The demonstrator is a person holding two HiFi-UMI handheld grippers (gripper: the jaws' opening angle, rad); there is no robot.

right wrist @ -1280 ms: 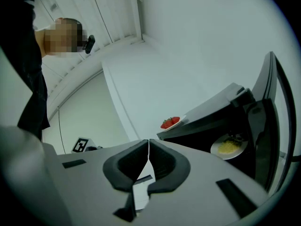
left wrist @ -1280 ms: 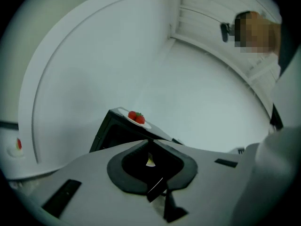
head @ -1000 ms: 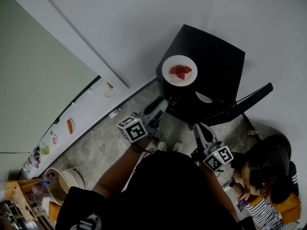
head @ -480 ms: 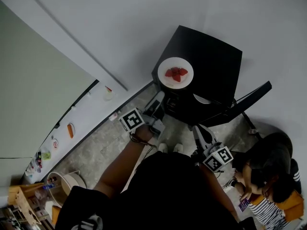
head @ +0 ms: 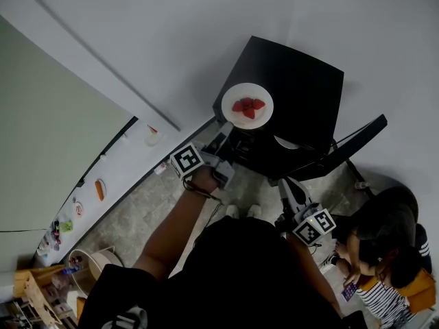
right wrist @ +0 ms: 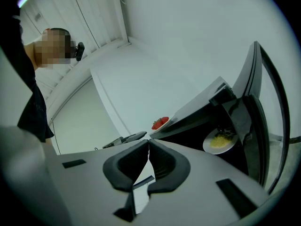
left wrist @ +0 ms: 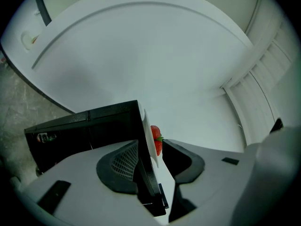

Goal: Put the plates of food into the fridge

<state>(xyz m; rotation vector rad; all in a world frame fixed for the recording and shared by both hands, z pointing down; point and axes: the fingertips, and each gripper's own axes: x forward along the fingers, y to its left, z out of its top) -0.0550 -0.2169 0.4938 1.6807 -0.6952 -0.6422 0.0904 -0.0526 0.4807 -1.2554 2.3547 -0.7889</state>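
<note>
The bare left forearm [head: 175, 228] stretches forward, and the left hand [head: 204, 180] wraps round the left gripper [head: 221, 142]. That gripper points level at the front corner of the black mini fridge [head: 302, 81]. It is rolled onto its side, so in the left gripper view the fridge's top runs nearly upright. Its jaws have just been opening and stand wide apart, pressing on nothing. Between them lie the rim of the plate of strawberries [left wrist: 148, 135] and the fridge's top edge beneath it. One jaw is on the strawberry side of the plate, the other on the side of the fridge's dark front. The plate rests on top of the fridge near that corner, with the red strawberries [head: 247, 106] just past the jaw tips. The right gripper [head: 288, 186] is held low and close to the body, level, facing the open fridge. Its jaws are closed against each other with nothing between them. Ahead of them and to the right, a plate of yellow food [right wrist: 219, 141] sits inside the fridge, beside the open fridge door [right wrist: 261, 102]. The marker cube [head: 186, 160] on the left gripper shows a black-and-white square pattern. A seated person [head: 384, 245] is just to the right of the right gripper.
</note>
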